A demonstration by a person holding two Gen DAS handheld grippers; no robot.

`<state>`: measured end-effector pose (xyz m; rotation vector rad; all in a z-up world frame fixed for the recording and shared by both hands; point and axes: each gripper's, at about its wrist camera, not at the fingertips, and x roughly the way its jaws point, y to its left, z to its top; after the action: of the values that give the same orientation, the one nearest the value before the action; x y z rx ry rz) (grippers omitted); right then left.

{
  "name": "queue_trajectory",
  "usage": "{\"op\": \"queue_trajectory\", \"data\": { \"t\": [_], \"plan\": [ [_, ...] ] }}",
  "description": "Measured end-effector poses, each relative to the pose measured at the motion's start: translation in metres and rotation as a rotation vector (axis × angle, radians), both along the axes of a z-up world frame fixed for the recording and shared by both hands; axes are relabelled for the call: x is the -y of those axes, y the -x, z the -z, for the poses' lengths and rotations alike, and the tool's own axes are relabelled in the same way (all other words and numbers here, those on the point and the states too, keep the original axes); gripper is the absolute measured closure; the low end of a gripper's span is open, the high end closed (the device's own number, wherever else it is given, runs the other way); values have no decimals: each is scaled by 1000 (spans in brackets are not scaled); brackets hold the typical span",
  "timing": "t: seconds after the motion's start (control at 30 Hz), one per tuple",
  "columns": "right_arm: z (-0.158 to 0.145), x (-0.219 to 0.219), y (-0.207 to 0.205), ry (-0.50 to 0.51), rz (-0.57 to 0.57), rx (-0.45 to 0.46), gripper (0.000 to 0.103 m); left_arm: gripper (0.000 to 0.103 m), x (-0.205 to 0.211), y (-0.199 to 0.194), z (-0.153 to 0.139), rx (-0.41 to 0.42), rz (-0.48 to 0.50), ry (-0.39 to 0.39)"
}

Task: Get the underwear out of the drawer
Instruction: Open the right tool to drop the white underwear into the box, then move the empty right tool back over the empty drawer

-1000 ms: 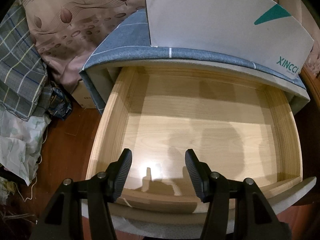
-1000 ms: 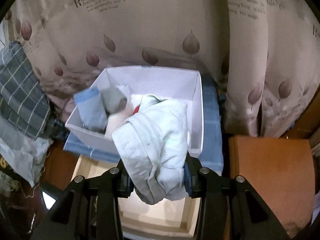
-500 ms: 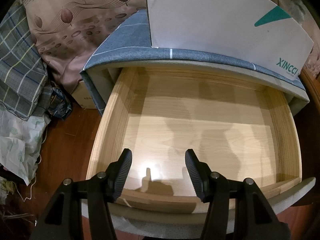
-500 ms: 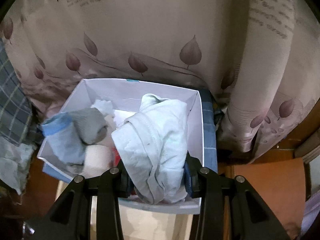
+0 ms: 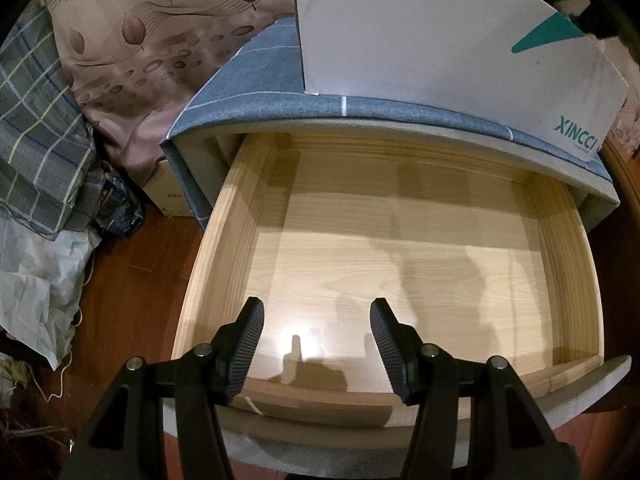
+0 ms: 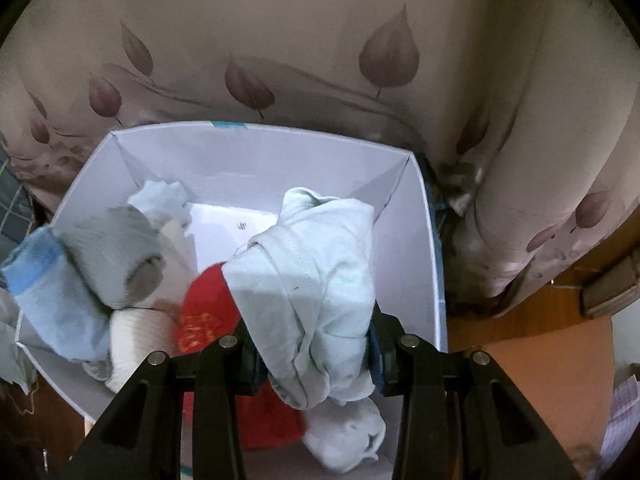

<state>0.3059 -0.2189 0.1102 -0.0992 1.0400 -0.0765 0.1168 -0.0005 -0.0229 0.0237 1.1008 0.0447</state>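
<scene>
The wooden drawer [image 5: 224, 264] stands pulled out below my left gripper [image 5: 317, 312], and I see nothing lying on its pale floor. That gripper hangs open over the drawer's front edge with nothing between its fingers. My right gripper [image 6: 310, 344] is shut on a bundled pale blue piece of underwear [image 6: 308, 280], which bulges up between the fingers. It hangs over the inside of the white box [image 6: 256, 148] that stands on the blue-topped cabinet [image 5: 256, 84]. The box's outer wall [image 5: 440, 40] fills the top of the left wrist view.
Inside the box lie grey and blue rolled socks [image 6: 100, 256], a white roll [image 6: 136, 336], a red cloth [image 6: 208, 312] and a white sock [image 6: 344, 436]. A leaf-print curtain [image 6: 320, 48] hangs behind. Plaid fabric [image 5: 36, 136] and bags sit on the floor at left.
My right gripper has carried the underwear forward and down, from in front of the box to over its inside. The left gripper has not moved.
</scene>
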Motion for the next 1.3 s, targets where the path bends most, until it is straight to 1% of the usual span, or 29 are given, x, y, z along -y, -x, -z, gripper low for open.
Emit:
{"op": "queue_trajectory", "data": {
  "t": [0.13,0.17,0.3,0.4,0.5,0.57,0.67,0.73,0.83,0.93,1.03,1.2,1.3],
  "plan": [
    [15,3,-3,-16,10,-20,65,46,0,1,0,1,0,2],
    [16,3,-2,-19,7,-22,63,46,0,2,0,2,2,3],
    [20,2,1,-25,-1,-21,59,46,0,2,1,2,2,3],
    [19,-1,4,-21,-3,-9,53,46,1,2,0,1,0,4],
    [14,-5,8,-11,-11,6,44,46,0,2,0,1,2,4],
    [10,-8,11,-10,-15,24,35,46,0,2,0,-1,1,5],
    [1,-9,18,-23,-15,40,25,46,0,2,0,1,2,3],
    [-5,-9,27,-35,-12,55,25,46,-1,2,0,1,1,7],
    [-16,-7,43,-71,-15,85,21,46,-2,2,-1,0,0,10],
    [-29,-5,69,-115,-31,113,19,46,-2,2,0,2,-2,12],
    [-36,-4,94,-140,-44,120,17,46,-4,1,0,-4,-6,21],
    [-34,2,137,-167,-47,118,15,46,-5,2,-1,-5,-12,27],
    [-25,1,164,-170,-52,102,15,46,-3,2,-2,-9,-10,30]
  ]
}}
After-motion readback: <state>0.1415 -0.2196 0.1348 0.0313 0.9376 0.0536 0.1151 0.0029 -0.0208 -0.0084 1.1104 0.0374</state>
